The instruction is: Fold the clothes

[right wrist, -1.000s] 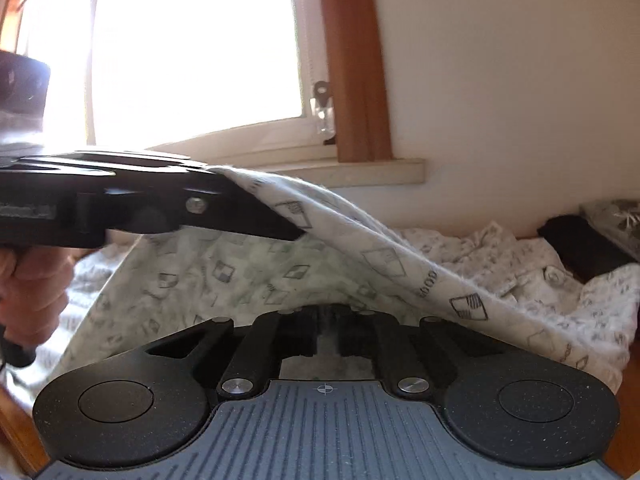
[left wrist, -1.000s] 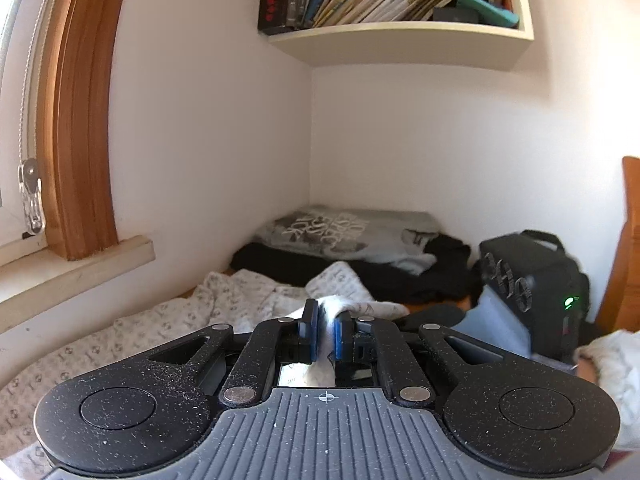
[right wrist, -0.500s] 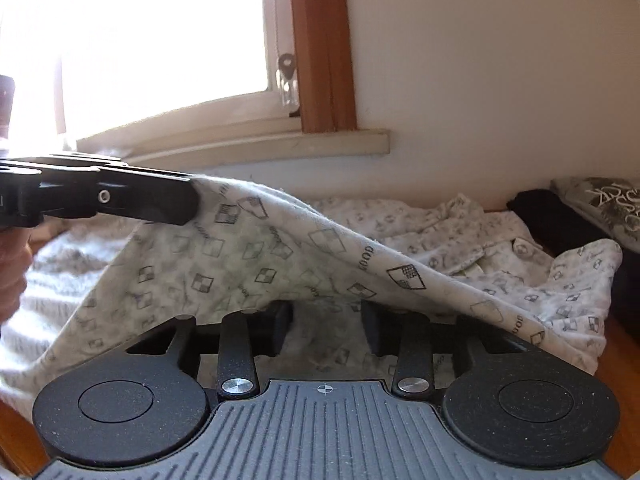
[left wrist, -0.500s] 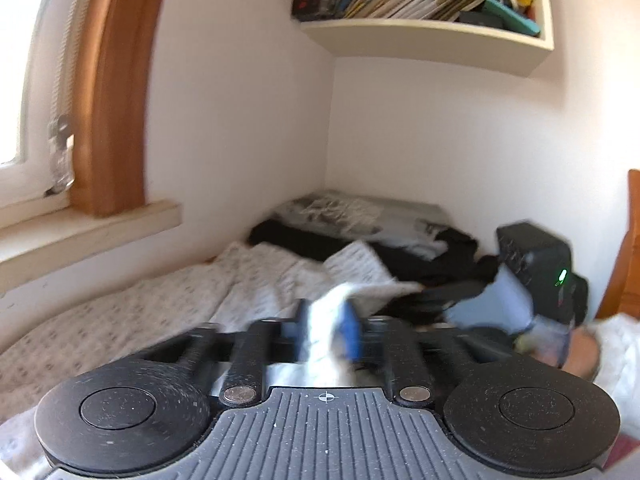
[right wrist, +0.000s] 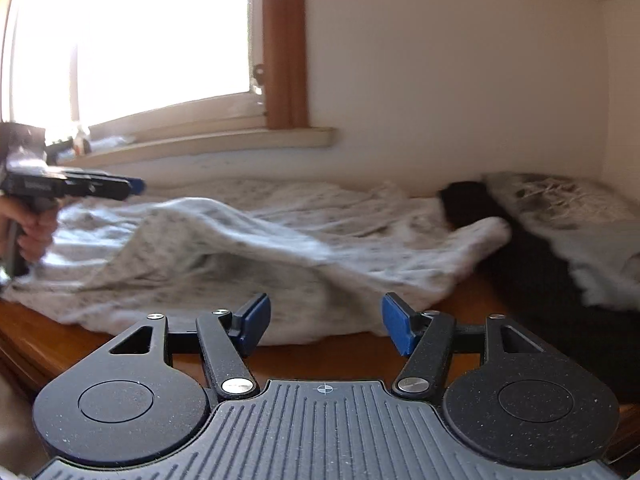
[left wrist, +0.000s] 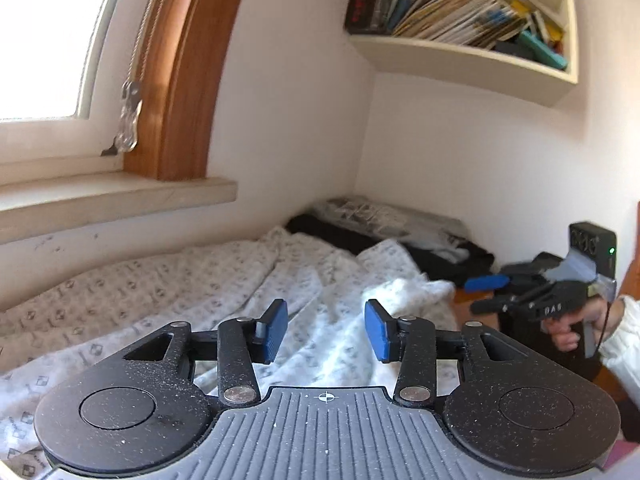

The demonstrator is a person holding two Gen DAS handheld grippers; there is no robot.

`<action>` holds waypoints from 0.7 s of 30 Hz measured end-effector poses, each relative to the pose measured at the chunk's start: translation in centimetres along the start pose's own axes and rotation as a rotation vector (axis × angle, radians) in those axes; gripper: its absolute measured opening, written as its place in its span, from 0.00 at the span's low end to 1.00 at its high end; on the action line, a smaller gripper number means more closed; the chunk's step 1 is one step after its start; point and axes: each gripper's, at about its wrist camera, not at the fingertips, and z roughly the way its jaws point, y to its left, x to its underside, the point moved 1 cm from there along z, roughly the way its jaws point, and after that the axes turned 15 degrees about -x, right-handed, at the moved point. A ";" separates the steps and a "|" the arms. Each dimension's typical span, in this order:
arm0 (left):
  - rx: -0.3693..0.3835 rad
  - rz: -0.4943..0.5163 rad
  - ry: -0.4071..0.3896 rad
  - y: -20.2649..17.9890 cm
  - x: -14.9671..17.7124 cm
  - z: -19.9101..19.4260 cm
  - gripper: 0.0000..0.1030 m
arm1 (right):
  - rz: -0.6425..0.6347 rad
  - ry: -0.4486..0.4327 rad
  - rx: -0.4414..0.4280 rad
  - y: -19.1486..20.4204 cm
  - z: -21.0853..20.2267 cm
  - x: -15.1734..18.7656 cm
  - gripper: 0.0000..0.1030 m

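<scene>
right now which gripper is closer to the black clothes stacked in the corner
Right. The right gripper is at the table's front edge, the black clothes just off its right. The left gripper is over the patterned white garment, which lies between it and the pile.

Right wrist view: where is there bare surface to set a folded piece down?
A bare wood strip runs along the near edge, between the right claw and the patterned white garment, which covers most of the surface. The far right is crowded: a black garment with a grey printed one on top.
</scene>
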 end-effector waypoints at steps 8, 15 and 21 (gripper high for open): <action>-0.049 0.012 0.125 0.6 1.4 1.9 0.45 | -0.127 0.119 -0.040 -1.4 4.1 -0.8 0.61; -0.050 0.031 0.183 0.7 2.4 1.4 0.46 | 0.016 0.002 -0.067 -4.4 -1.3 -4.0 0.02; -0.044 0.019 0.254 0.9 3.0 1.6 0.54 | 0.038 0.072 -0.040 -4.3 -1.9 -3.8 0.02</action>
